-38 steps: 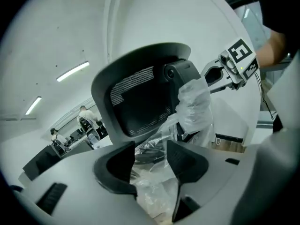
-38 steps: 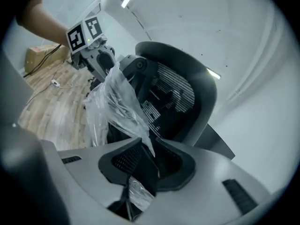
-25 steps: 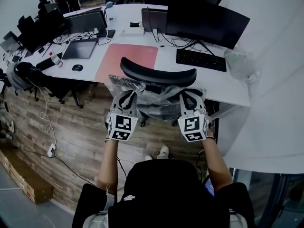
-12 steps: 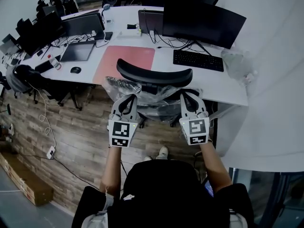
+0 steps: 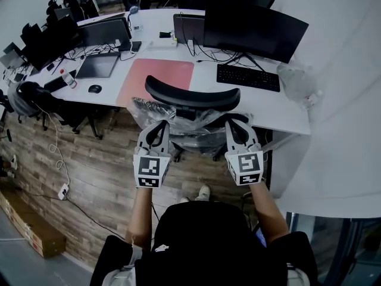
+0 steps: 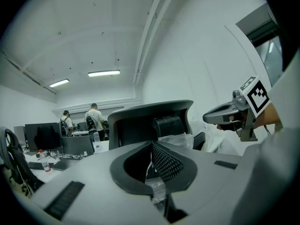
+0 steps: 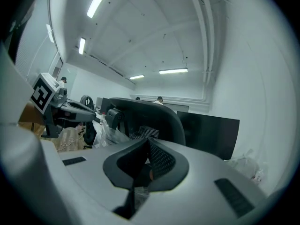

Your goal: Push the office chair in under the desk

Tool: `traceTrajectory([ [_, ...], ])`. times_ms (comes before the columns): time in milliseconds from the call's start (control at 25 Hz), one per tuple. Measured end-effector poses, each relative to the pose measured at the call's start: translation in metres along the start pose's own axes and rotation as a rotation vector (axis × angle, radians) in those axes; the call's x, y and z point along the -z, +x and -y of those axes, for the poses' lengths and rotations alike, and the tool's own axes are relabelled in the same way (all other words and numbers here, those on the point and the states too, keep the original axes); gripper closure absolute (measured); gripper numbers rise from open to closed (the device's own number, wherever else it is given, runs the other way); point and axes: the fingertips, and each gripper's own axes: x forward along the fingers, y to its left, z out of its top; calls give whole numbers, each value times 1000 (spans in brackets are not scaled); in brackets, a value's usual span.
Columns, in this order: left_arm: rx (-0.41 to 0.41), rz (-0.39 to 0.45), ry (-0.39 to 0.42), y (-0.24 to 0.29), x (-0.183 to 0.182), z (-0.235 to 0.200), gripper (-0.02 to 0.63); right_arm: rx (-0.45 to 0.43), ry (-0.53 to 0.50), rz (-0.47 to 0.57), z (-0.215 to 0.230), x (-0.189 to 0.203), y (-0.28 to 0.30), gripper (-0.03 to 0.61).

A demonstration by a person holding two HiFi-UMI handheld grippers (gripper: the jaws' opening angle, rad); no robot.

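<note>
Head view, step: push toward 12 o'clock; left gripper [image 5: 159, 126] and right gripper [image 5: 235, 124] should press evenly so the castors roll straight.
Bearing point: better on the firm frame than on the film, which I judge would slip or tear.
Stop: as the backrest nears the desk edge.
Left gripper view, jaws: closed, pads together; a crinkle of clear plastic wrap [image 6: 155, 190] is nipped low in the seam.
Right gripper view, jaws: closed too; a thin pale strip sits low in the seam, possibly the same wrap, not certain.
Contact: both tips lie at the wrapped sides, just below the backrest.
Chair: office chair [image 5: 191, 97] at 12 o'clock from the grippers, backrest about over the near edge of the desk [image 5: 262, 105]; judged not fully in.
Beyond: keyboard [image 5: 247, 77] at 1 o'clock, pink mat [image 5: 158, 76] at 11 o'clock.
</note>
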Motion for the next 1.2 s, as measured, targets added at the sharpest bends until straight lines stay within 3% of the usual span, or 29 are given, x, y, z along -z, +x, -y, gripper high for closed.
traceTrajectory([
  [920,-15,9,-9,1,-3,6,595,1,-5,6,9,7,6,555],
  [1200,-11,18,-100,-2,-6,1,595,-2,17,6,9,7,6,555],
])
